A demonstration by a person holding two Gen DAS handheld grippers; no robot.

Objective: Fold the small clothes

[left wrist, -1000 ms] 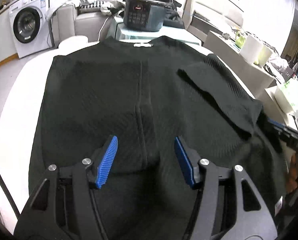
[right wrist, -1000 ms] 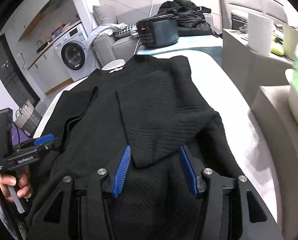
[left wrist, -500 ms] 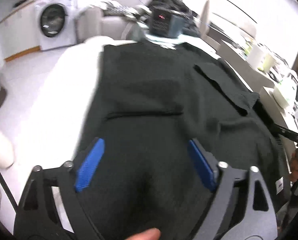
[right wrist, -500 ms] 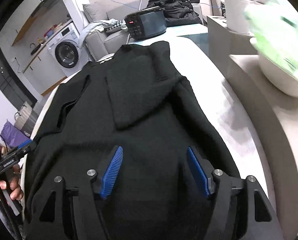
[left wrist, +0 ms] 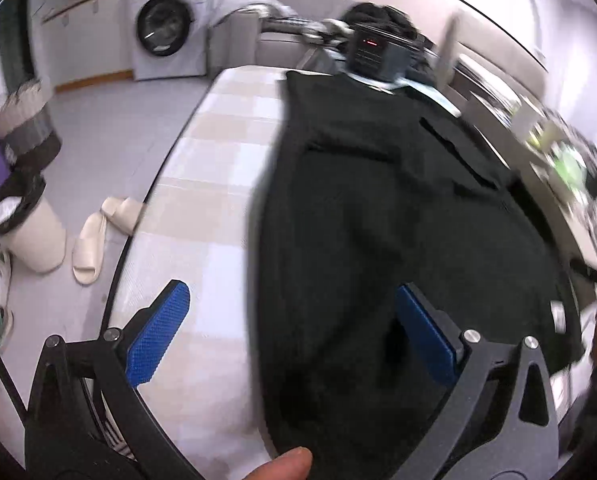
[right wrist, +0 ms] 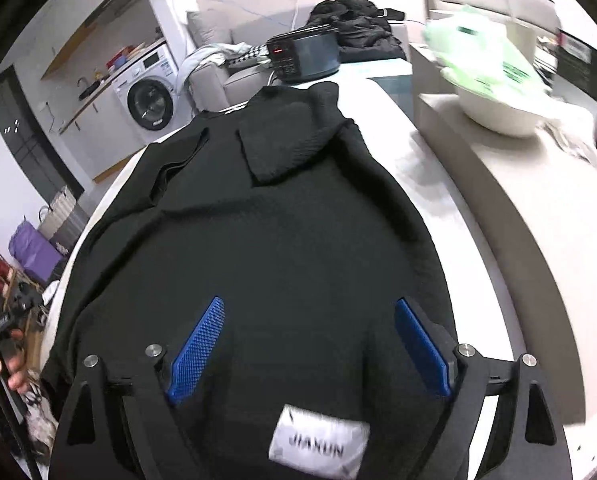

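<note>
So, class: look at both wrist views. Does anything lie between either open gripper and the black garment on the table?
Nothing visible does. The left gripper and right gripper both hang open directly over the black garment.

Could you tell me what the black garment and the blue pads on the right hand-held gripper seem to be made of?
The black garment looks like a matte textured knit; fine ribbing shows on its folded sleeve. The blue pads look like moulded rubber or plastic, judging by their fine grid pattern, though which one is unclear.
</note>
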